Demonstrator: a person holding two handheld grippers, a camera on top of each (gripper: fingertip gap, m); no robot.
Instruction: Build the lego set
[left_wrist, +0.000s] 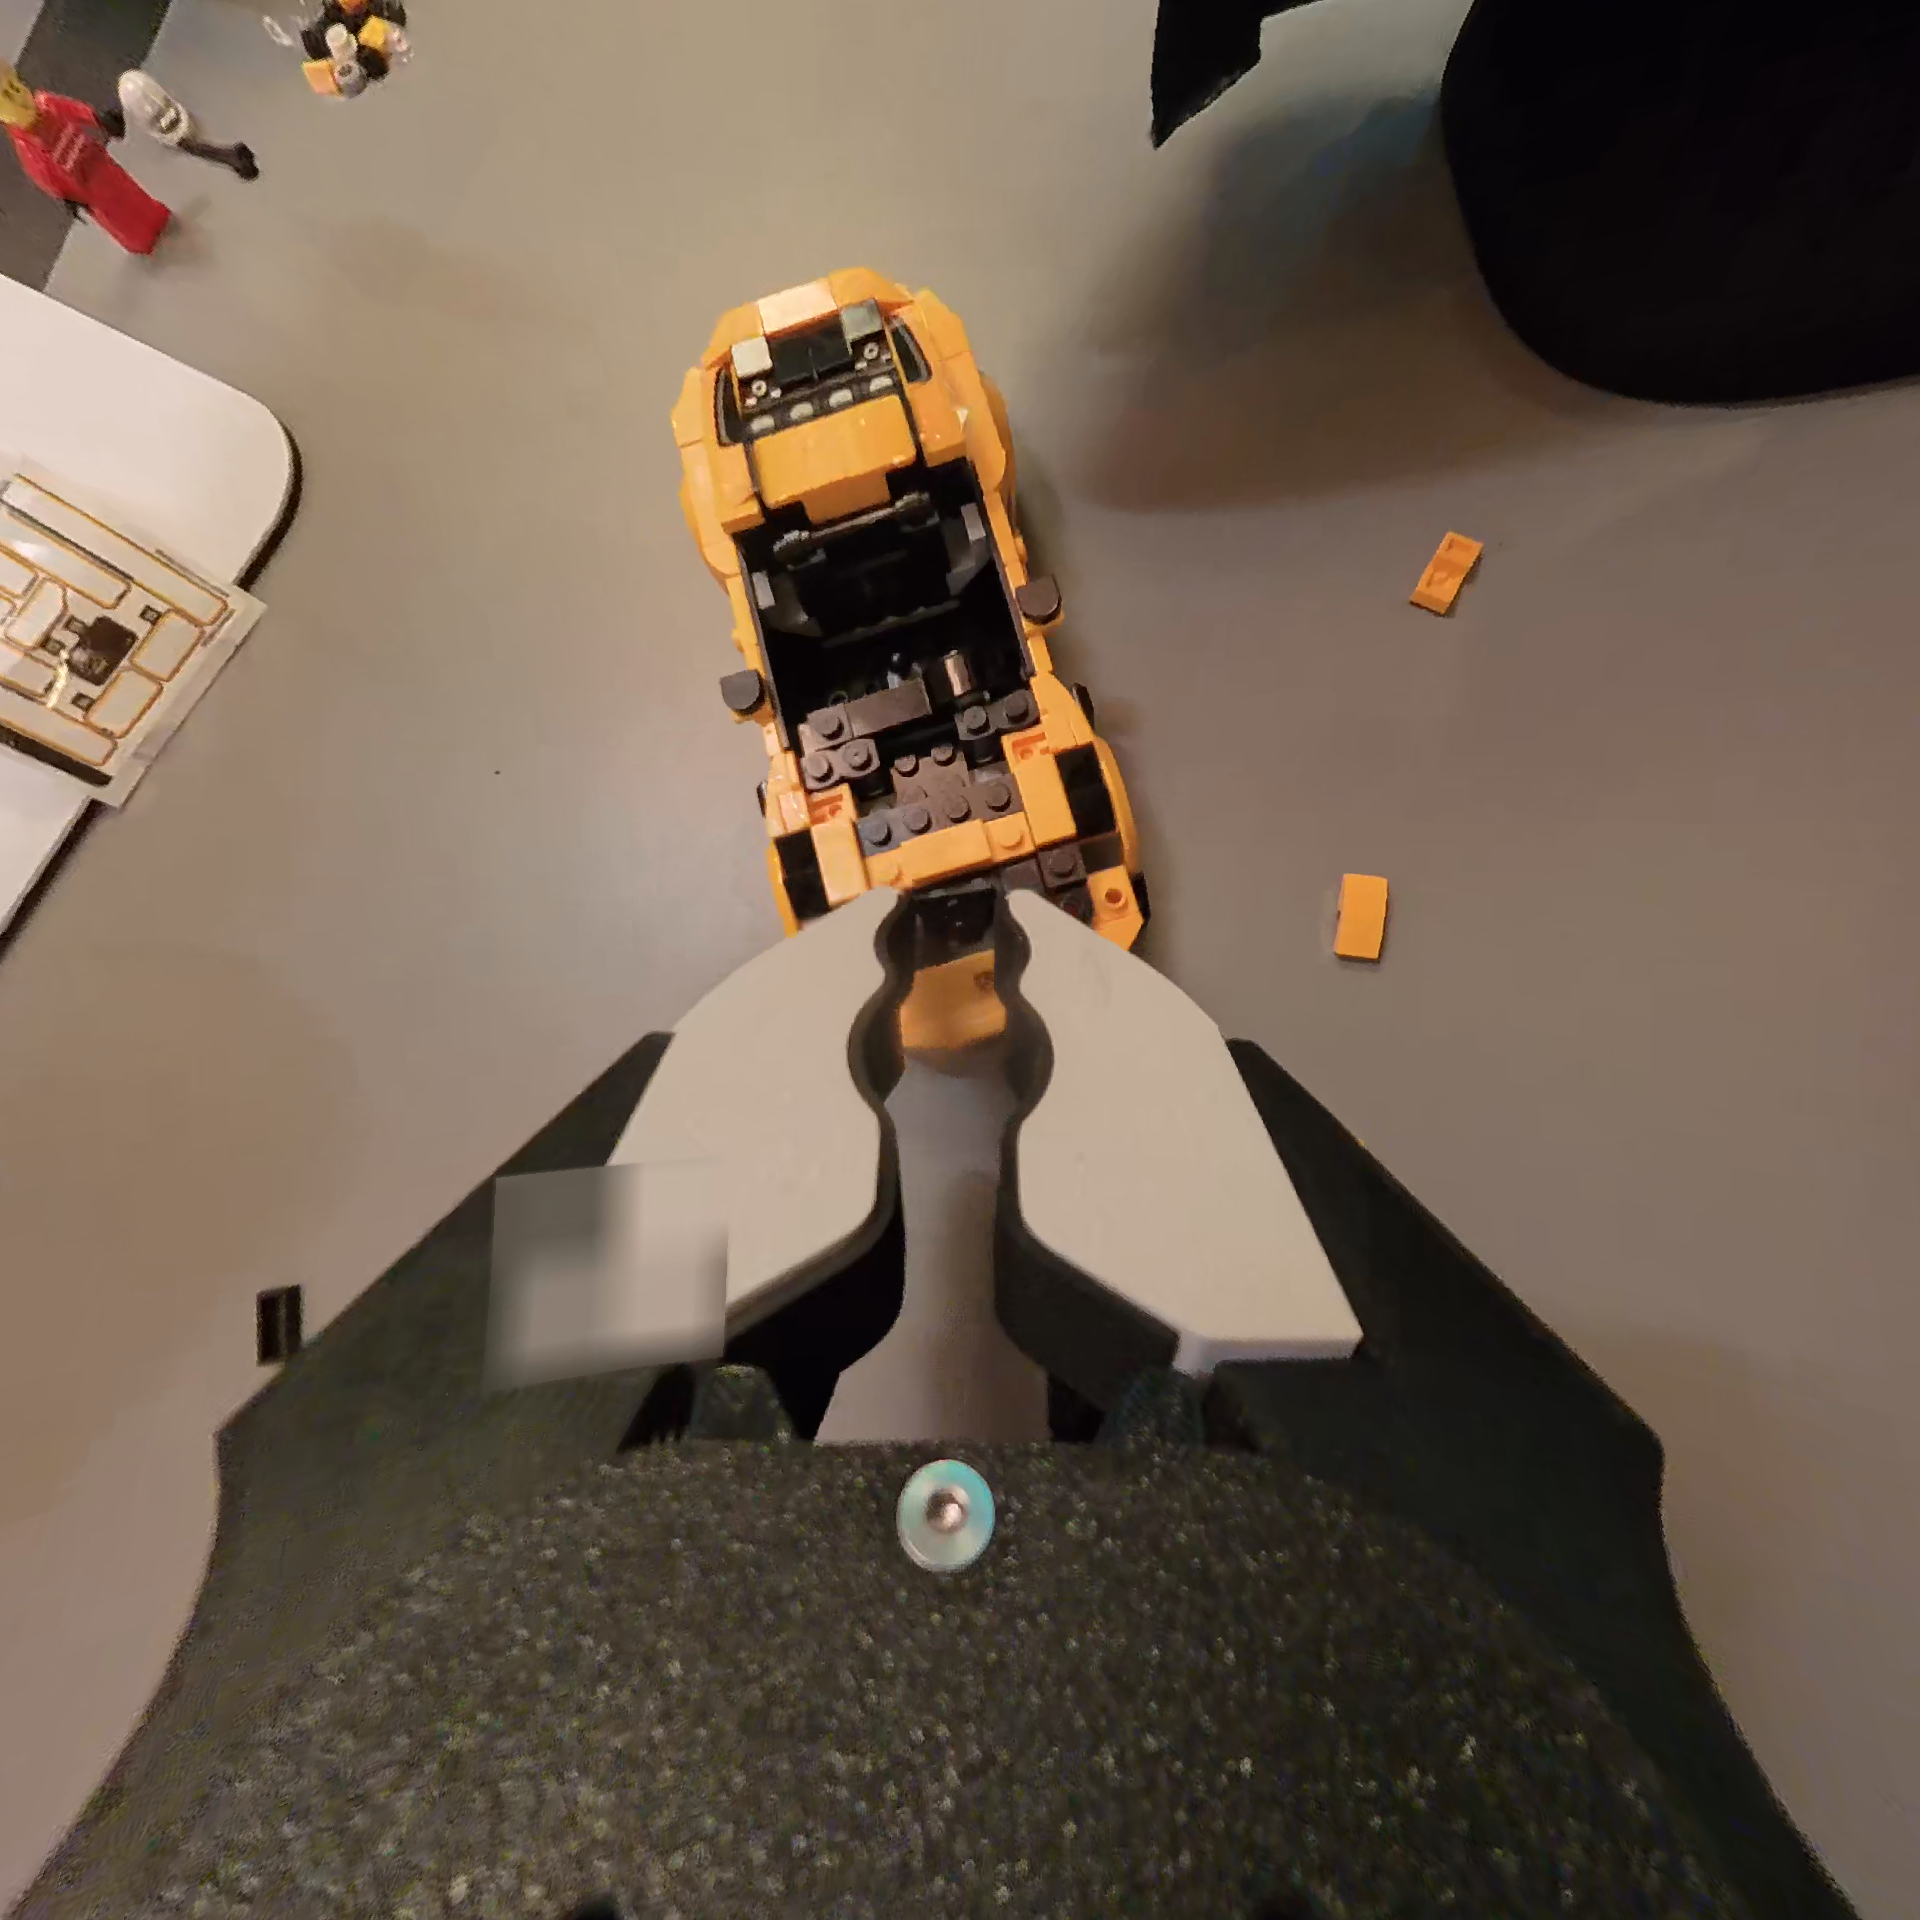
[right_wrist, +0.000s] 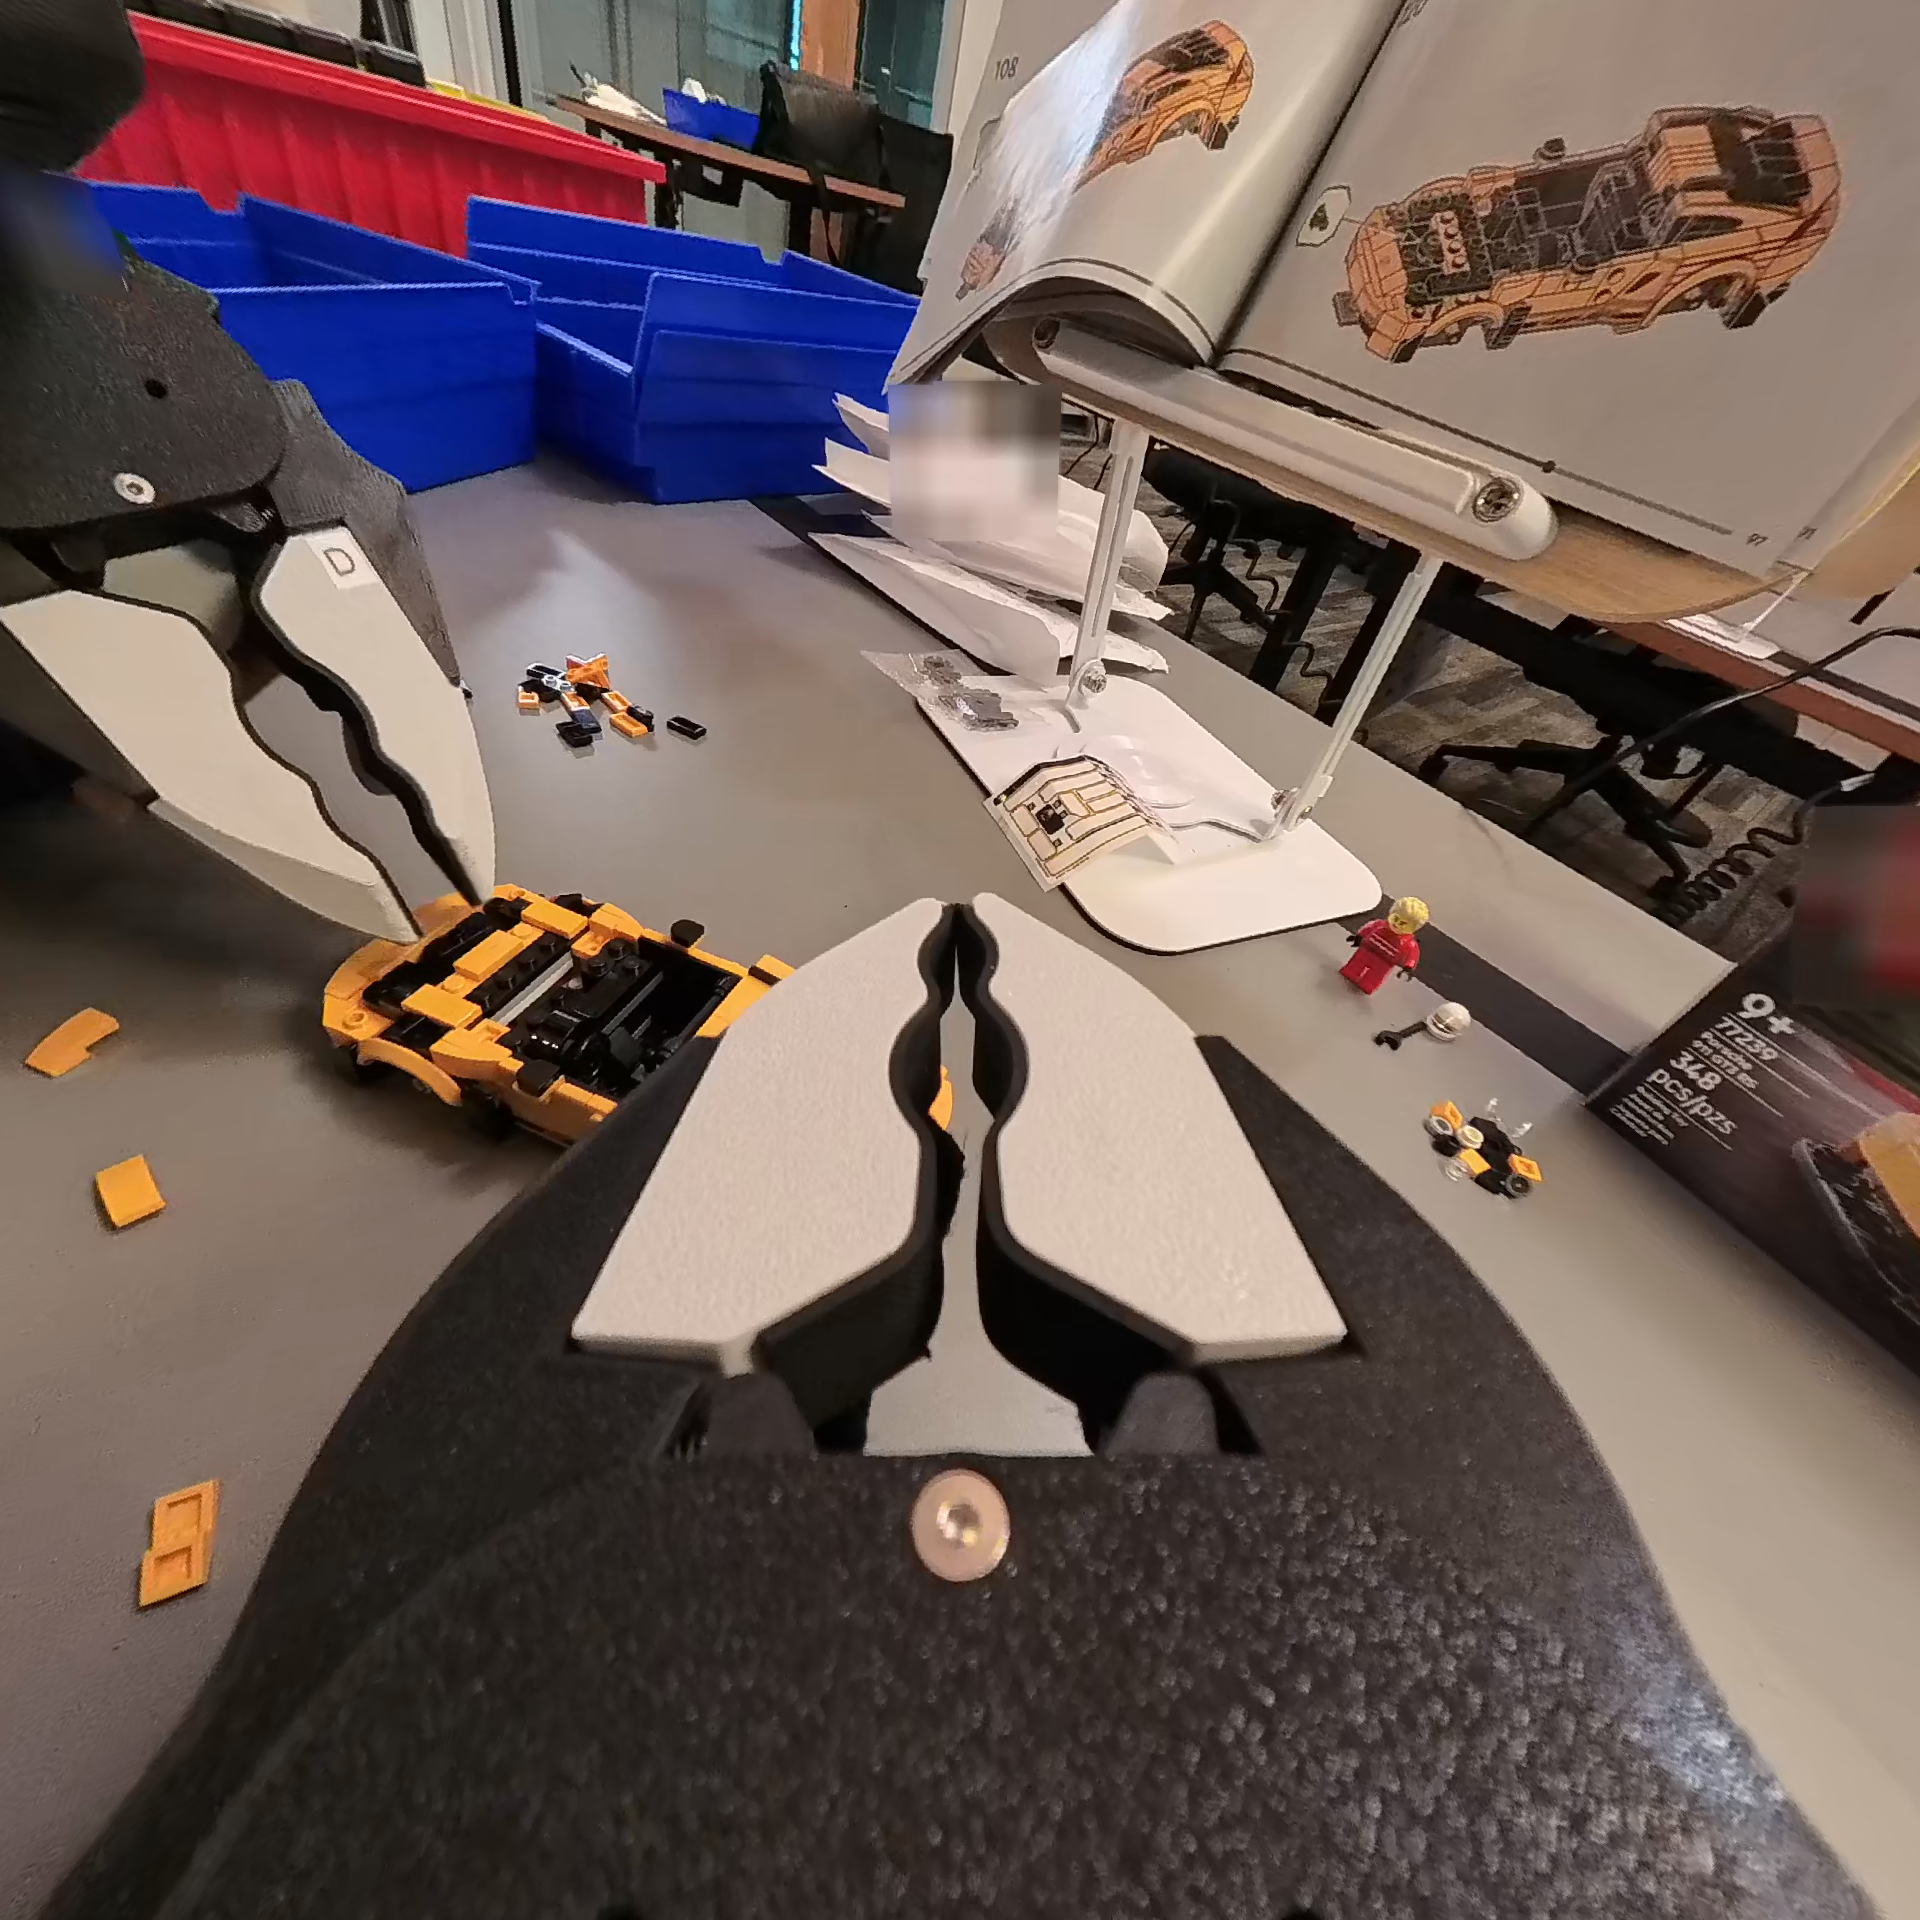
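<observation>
Broadly, the grey table (right_wrist: 727, 644) is carrying everything, and a red bin (right_wrist: 343, 156) is standing at its far edge behind several blue bins (right_wrist: 665, 405); what is lying inside any of them cannot be seen from here. An instruction booklet (right_wrist: 1455, 239) is lying open on a white stand (right_wrist: 1236, 883), with a sticker sheet (right_wrist: 1081, 816) resting on the stand's base. A dark set box (right_wrist: 1787, 1122) is sitting at the right.

The orange and black lego car (left_wrist: 883, 613) is sitting on the table in the middle, its roof off and its studded interior showing. The left gripper (left_wrist: 951, 914) is closing on the car's near end, fingertips on either side of it. The right gripper (right_wrist: 956, 920) is hovering above the car with its fingers pressed together, nothing between them.

Loose orange tiles (left_wrist: 1361, 914) are lying just beside the car. A red minifigure (right_wrist: 1382, 945) is standing near the stand, and small heaps of orange and black pieces (right_wrist: 597, 707) are lying farther off.
</observation>
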